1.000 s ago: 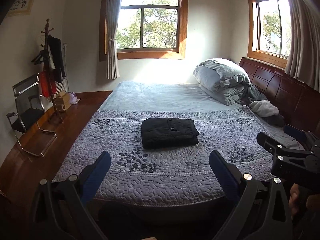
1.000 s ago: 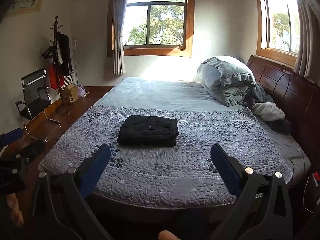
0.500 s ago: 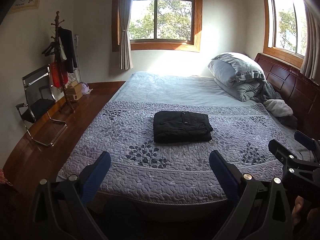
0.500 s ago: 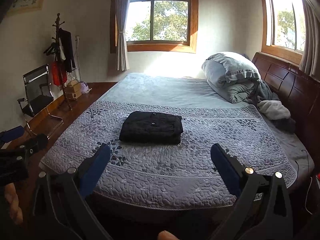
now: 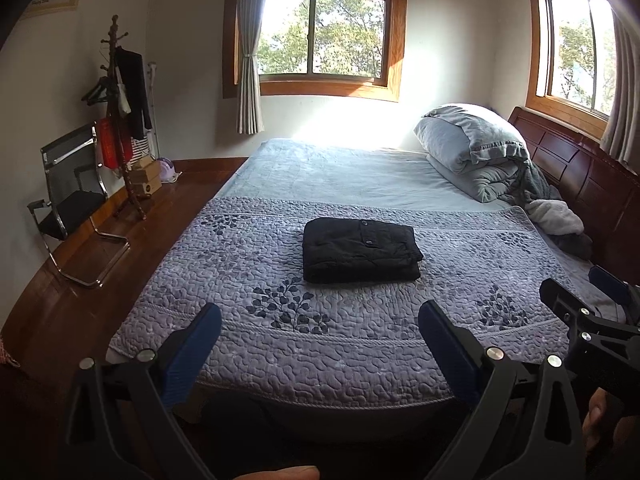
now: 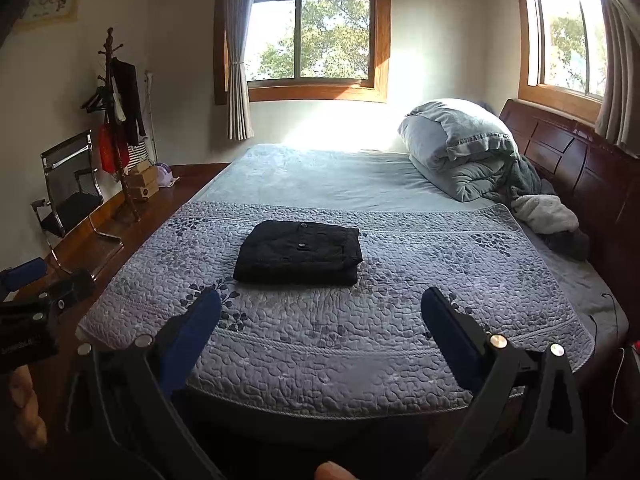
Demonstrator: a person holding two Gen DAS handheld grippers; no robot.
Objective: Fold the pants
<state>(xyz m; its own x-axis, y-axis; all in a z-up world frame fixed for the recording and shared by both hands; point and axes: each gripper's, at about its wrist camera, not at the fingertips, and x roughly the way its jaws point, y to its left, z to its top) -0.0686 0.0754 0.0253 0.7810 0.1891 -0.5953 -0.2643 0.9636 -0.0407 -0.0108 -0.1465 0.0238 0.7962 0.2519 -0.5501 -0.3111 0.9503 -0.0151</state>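
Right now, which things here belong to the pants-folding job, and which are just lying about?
Job:
black pants, already folded on the quilt
left gripper, open
right gripper, open

Lying about:
rolled duvet
grey clothes by the headboard
chair
coat rack

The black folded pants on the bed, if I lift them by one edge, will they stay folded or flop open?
The pants are soft stacked cloth layers, so lifted by one edge they would probably sag and unfold. They look thick, so perhaps fairly heavy. On the textured quilt, a push would more likely bunch them than slide them.
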